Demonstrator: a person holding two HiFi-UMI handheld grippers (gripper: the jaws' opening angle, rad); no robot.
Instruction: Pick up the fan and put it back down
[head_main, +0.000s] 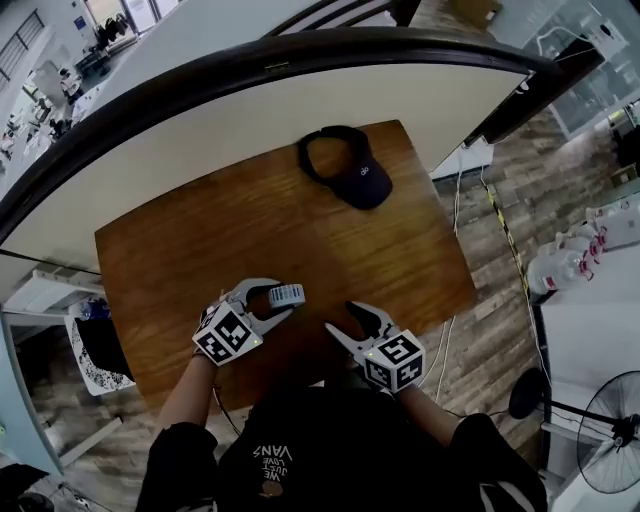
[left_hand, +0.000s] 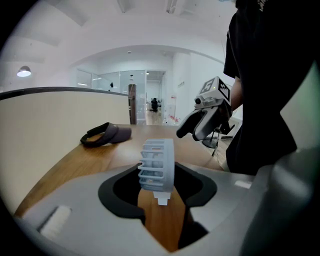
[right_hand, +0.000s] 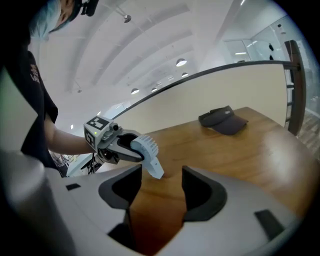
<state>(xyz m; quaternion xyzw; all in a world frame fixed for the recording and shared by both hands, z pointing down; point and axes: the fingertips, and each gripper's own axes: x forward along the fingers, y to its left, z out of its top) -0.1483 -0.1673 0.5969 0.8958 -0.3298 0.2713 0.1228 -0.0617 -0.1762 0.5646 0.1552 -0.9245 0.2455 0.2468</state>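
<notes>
**Small fan in the left fingers, put-down comes next**

My left gripper has its fingers clamped on the small fan. The round grille stands up between them and the short handle points down toward the counter. From the right gripper view, the small fan looks tilted, with the handle tip just clear of the wood, though I cannot be sure it is off. I judge the pick-up half as done and the put-down half as not yet begun.

My right gripper sits just beside the left one. Its fingers are apart with only bare counter between them.

The next move calls for lowering the left fingers until the handle or grille meets the wood. The fan needs levelling first so it lies flat and does not tip off its handle, and only then should I part the fingers. The right fingers need to keep out of the way, as they are close.

Count:
- One small fan, between the left fingers.
- One dark visor cap, well beyond both sets of fingers at the far side of the counter.
- Two grippers.
- One counter.
- One pedestal fan on the floor, far out past the right fingers. It is not the one I am after.
</notes>
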